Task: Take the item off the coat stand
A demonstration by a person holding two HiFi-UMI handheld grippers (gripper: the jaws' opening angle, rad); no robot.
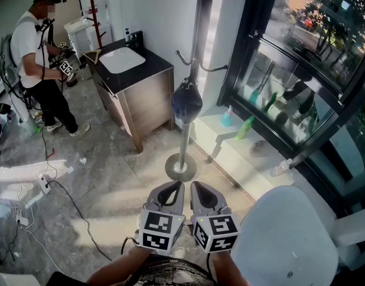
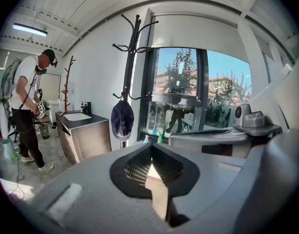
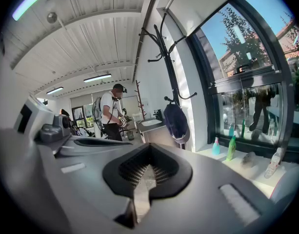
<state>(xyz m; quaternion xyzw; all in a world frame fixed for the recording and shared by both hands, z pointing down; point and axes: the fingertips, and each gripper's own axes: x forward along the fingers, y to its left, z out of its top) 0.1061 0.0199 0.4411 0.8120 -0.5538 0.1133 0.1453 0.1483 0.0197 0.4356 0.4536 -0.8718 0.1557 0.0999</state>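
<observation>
A tall black coat stand [image 1: 192, 58] rises from a round base on the floor ahead of me. A dark blue cap [image 1: 186, 103] hangs from one of its lower hooks. Both grippers are held low and side by side, short of the stand's base. My left gripper [image 1: 178, 185] is shut with nothing in it, and so is my right gripper [image 1: 195, 185]. The left gripper view has the cap [image 2: 122, 121] hanging on the stand [image 2: 131, 52] beyond the shut jaws [image 2: 150, 146]. The right gripper view has the cap [image 3: 176, 123] on the stand [image 3: 166, 52], past its closed tips [image 3: 149, 146].
A wooden vanity with a white sink [image 1: 137, 91] stands left of the stand. A person [image 1: 36, 52] with grippers works further left. Cables [image 1: 69, 198] trail over the floor. Bottles [image 1: 245, 127] line the window sill on the right. A white rounded seat [image 1: 289, 237] is at lower right.
</observation>
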